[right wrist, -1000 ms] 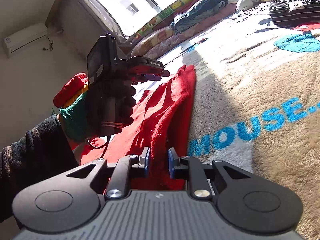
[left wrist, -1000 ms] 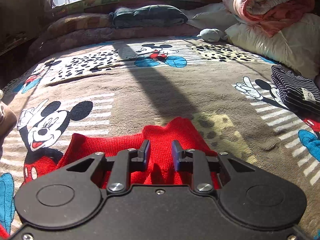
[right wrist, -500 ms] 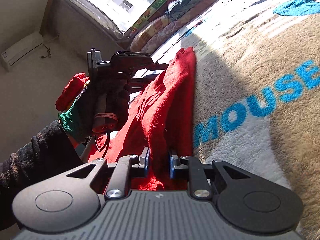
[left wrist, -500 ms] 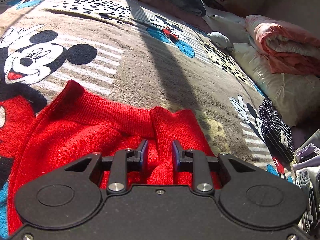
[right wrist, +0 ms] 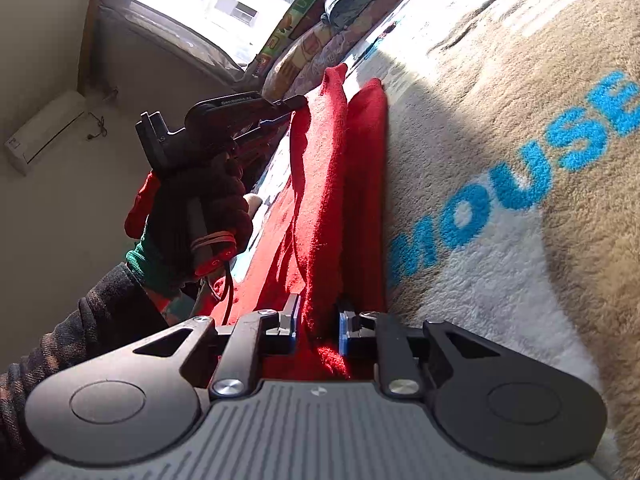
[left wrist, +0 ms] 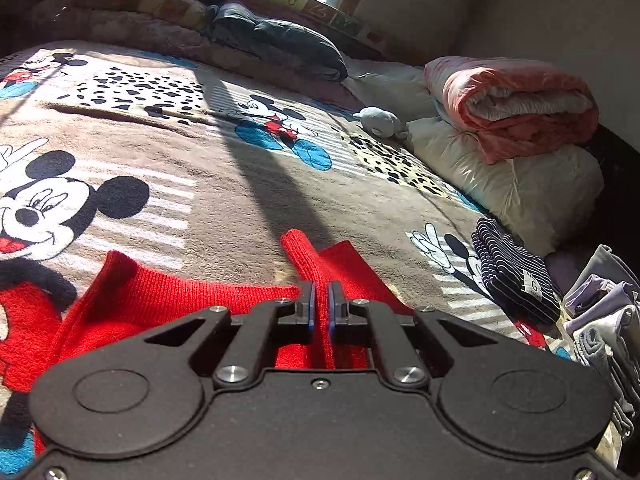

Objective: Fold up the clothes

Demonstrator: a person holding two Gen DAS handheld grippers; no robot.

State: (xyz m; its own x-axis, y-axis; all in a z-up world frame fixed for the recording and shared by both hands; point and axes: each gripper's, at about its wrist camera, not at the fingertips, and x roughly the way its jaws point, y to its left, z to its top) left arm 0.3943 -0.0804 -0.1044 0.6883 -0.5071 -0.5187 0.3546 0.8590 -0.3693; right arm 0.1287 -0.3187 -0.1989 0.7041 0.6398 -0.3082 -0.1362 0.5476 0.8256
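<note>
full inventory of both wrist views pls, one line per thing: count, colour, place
red knit garment: 1, red, near edge of the bed, a fold pinched in each gripper
cartoon mouse blanket: 1, tan with black, white, blue print, covers the bed
striped folded garment: 1, navy and white, right side of the blanket
grey clothes pile: 1 pile, grey and lilac, far right edge
rolled quilt: 1, pink, on top of the cream bedding
cream bedding: 1, cream, right of the bed
plush toy: 1, grey, beside the cream bedding
dark folded garment: 1, dark teal, far side below the window
air conditioner: 1, white, on the wall
left gripper: 1, black, jaws shut on the red fold
right gripper: 1, black and grey, jaws around the red fold
gloved hand: 1, dark glove, holding the left gripper
</note>
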